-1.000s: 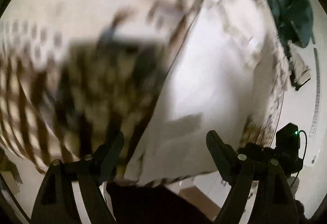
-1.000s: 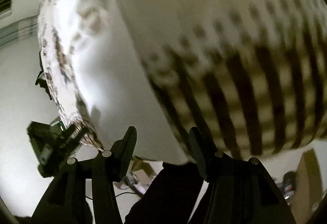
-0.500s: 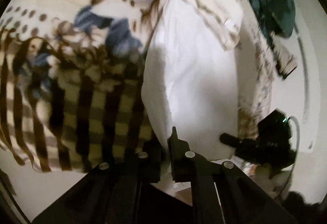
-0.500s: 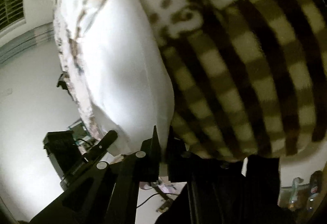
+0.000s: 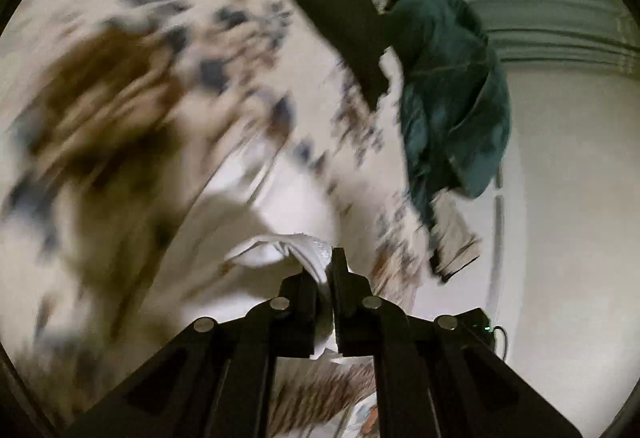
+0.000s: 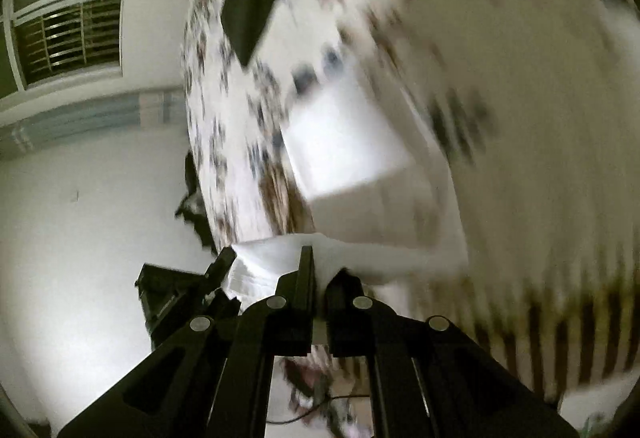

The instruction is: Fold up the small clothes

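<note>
**Both grippers pinch the white cloth**

The left gripper (image 5: 331, 280) has its jaws nearly together on a bunched edge of the white cloth (image 5: 280, 238), low in the centre of the left wrist view. The right gripper (image 6: 319, 278) likewise has its jaws narrowed on a fold of the cloth (image 6: 276, 254), which spreads leftward from them at lower centre of the right wrist view. Behind both lies a bed (image 5: 120, 18) with a flowered sheet, much of it blurred. On it, upper centre, lies a dark garment (image 5: 344, 14), and at upper right a teal garment (image 5: 452, 98) hangs over the bed's edge. A barred window (image 6: 68, 38) sits upper left in the right wrist view. The other gripper's black body (image 6: 176, 290) shows at lower left there.
</note>
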Available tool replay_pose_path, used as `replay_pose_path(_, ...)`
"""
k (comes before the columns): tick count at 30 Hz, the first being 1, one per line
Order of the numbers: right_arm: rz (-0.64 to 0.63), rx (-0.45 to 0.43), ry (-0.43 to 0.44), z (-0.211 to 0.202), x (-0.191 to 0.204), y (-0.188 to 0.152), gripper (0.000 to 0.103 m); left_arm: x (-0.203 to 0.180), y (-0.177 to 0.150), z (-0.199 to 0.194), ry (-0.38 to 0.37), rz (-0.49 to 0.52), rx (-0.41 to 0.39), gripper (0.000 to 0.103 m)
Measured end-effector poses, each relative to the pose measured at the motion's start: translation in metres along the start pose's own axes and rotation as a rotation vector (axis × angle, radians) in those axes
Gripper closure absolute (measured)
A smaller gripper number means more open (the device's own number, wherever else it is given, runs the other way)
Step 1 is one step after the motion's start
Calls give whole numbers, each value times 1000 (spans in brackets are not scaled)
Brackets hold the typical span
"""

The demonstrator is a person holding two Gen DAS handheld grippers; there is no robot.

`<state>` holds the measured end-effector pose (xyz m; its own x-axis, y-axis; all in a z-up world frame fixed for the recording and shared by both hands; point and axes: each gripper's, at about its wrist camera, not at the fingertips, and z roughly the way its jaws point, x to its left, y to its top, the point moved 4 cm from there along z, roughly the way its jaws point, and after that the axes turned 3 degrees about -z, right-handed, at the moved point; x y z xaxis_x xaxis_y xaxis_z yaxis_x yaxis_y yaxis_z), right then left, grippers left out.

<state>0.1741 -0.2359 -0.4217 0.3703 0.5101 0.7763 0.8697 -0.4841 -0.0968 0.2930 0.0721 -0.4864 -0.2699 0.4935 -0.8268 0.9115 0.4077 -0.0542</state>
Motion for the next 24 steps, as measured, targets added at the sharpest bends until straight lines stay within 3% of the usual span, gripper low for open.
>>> replay_pose_path(1,-5,-22,-12,2,2,21,99,0,23,13,2,-18,5,97)
replay_pose_path(2,5,-43,-12,2,1,41,96,3,41,19,-6,-40,-4,86)
replay_pose_path(3,22,-53,-2,8,0,60,93,2,56,23,-20,-59,-18,59)
replay_pose_path(4,45,-50,-10,14,-4,77,86,4,70,20,-25,-72,-49,41)
replay_pose_path(5,64,-56,-27,13,-8,85,66,7,73,11,-38,-72,-67,29)
replay_pose_path(6,65,-70,-33,10,-11,89,52,9,77,3,-46,-68,-86,29)
replay_pose_path(8,12,-76,-74,1,-18,83,44,16,73,-4,29,-26,-89,29)
replay_pose_path(11,0,-34,-179,8,-42,66,44,31,59,11,150,53,-17,29)
replay_pose_path(14,56,-5,-198,28,-67,63,44,43,48,56,213,95,102,29)
replay_pose_path(16,79,-15,-162,41,-75,70,44,42,47,84,225,152,130,34)
replay_pose_path(17,81,-32,-152,46,-75,74,62,37,49,89,221,183,121,70)
replay_pose_path(18,77,-53,-159,49,-75,79,98,33,52,101,237,227,127,97)
replay_pose_path(21,75,-99,-189,52,-69,96,99,27,62,101,233,251,122,95)
replay_pose_path(23,35,-81,-223,49,-62,96,97,28,60,86,240,250,129,89)
replay_pose_path(24,5,-55,-255,46,-59,90,89,30,55,76,253,247,133,71)
